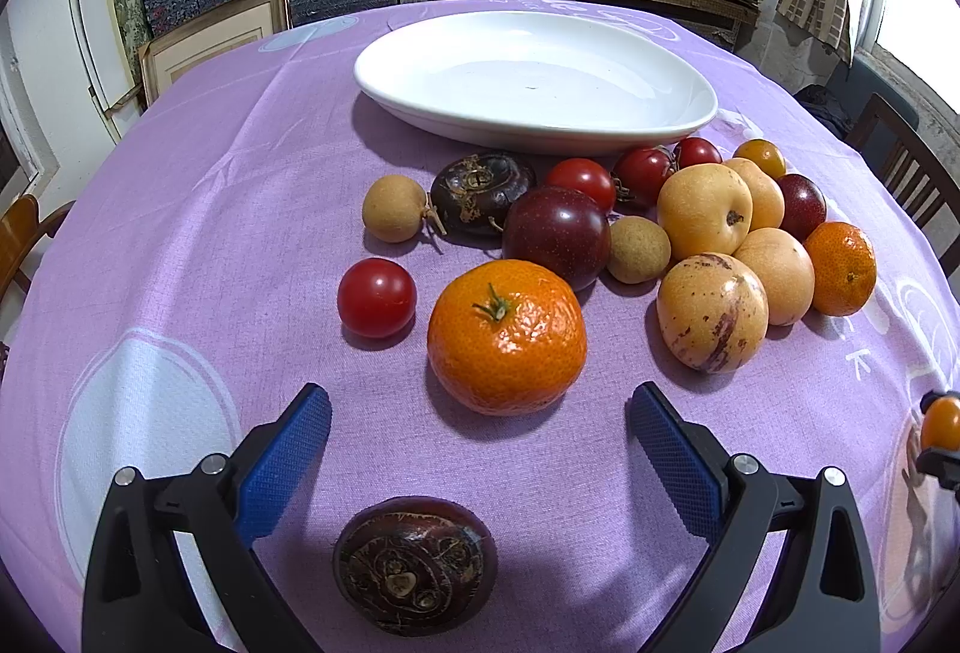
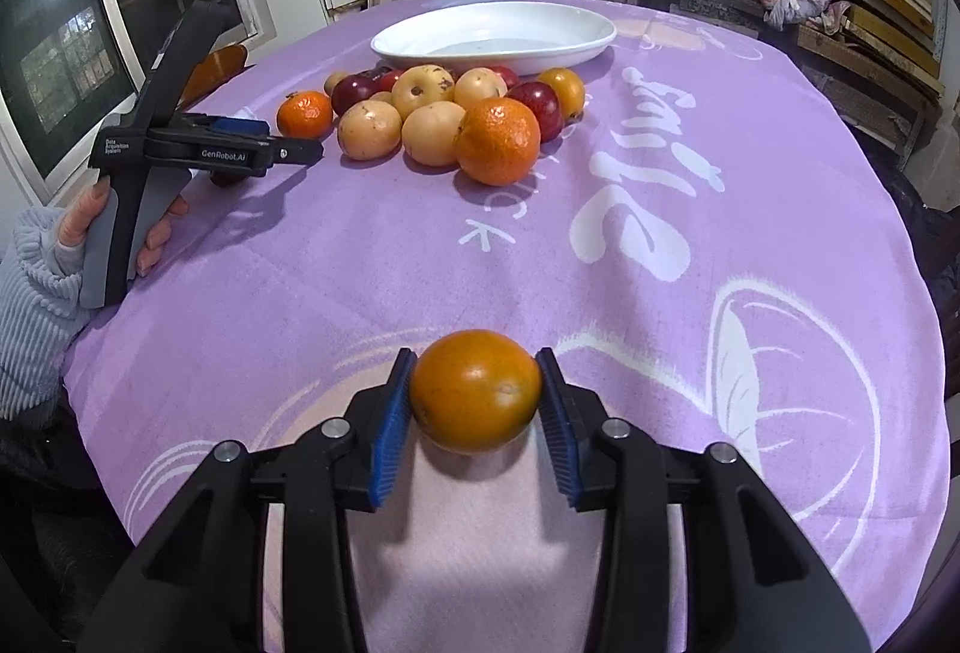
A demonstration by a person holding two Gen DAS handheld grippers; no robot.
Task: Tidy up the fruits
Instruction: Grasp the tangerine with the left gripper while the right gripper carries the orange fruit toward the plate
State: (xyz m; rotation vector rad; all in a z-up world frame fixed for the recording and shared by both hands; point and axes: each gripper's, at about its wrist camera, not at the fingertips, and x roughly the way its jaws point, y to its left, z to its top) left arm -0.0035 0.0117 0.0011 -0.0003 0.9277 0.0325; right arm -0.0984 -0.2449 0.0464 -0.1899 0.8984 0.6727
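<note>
The right gripper (image 2: 476, 395) is clamped on a small orange tomato (image 2: 475, 392), both blue pads pressed against its sides, at the near end of the surface (image 2: 600, 257), which is draped in a lilac cloth with white print. That tomato sits well apart from the rest of the fruit.

The left gripper (image 1: 480, 413) stands spread wide with nothing between its fingers; a tangerine (image 1: 507, 335) lies just beyond its tips and a dark brown water chestnut (image 1: 415, 564) sits on the cloth between the finger arms, closer to the camera. From the right wrist view a hand (image 2: 120, 227) in a pale ribbed sleeve holds that left tool at the left edge of the surface.

Further off, the fruit pile clusters together: a red cherry tomato (image 1: 376, 297) alone to the left, a dark plum (image 1: 557, 236), pale yellow-brown fruits (image 1: 705, 209), a second tangerine (image 1: 841, 267) on the right. Behind the pile, at the far side, lies a white oval plate (image 1: 420, 104) with no fruit in it
</note>
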